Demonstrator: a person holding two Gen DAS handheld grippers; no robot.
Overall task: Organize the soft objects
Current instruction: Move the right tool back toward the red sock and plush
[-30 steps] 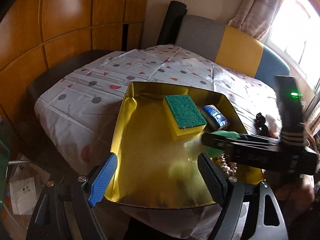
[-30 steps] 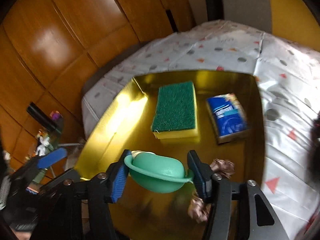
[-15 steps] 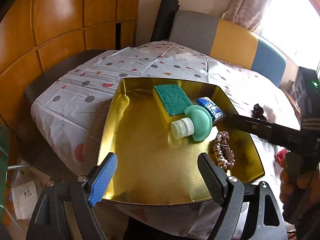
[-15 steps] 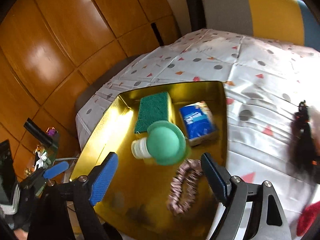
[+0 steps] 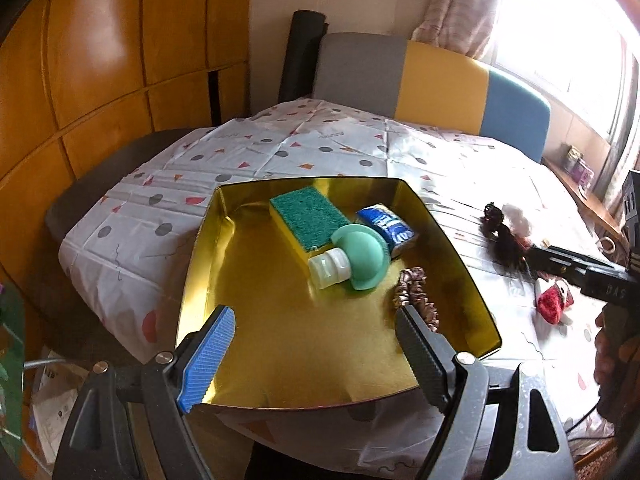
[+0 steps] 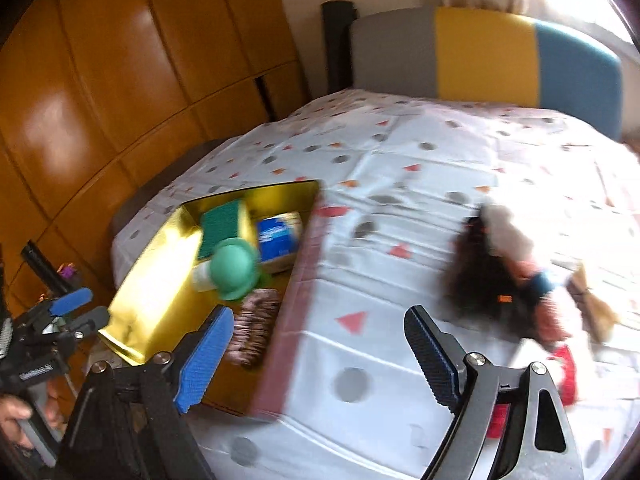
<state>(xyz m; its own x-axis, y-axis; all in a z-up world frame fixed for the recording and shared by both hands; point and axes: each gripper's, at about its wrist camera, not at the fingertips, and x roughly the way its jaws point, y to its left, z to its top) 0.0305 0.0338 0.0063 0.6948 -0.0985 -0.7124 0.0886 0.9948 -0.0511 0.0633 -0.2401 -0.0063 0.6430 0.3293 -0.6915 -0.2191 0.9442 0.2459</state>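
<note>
A gold tray (image 5: 280, 344) (image 6: 160, 280) on the table holds a green-and-yellow sponge (image 5: 308, 216) (image 6: 224, 224), a blue tissue pack (image 5: 386, 226) (image 6: 278, 240), a green squeeze bottle with a white cap (image 5: 360, 256) (image 6: 232, 270) and a pink scrunchie (image 5: 414, 294) (image 6: 256, 328). My left gripper (image 5: 316, 354) is open and empty at the tray's near edge. My right gripper (image 6: 316, 354) is open and empty over the tablecloth right of the tray. A dark-haired soft doll (image 6: 492, 276) (image 5: 504, 232) and a red soft item (image 5: 552, 306) (image 6: 566, 376) lie on the cloth to the right.
The table wears a white cloth with dots and triangles (image 5: 320, 148). A grey, yellow and blue bench back (image 5: 432, 84) stands behind it. Wooden panels (image 5: 100, 60) line the left wall. A window (image 5: 560, 40) is at the right.
My right gripper let go of the green bottle in the tray, opened, and swung right toward the doll. My left gripper stayed open and drew back a little.
</note>
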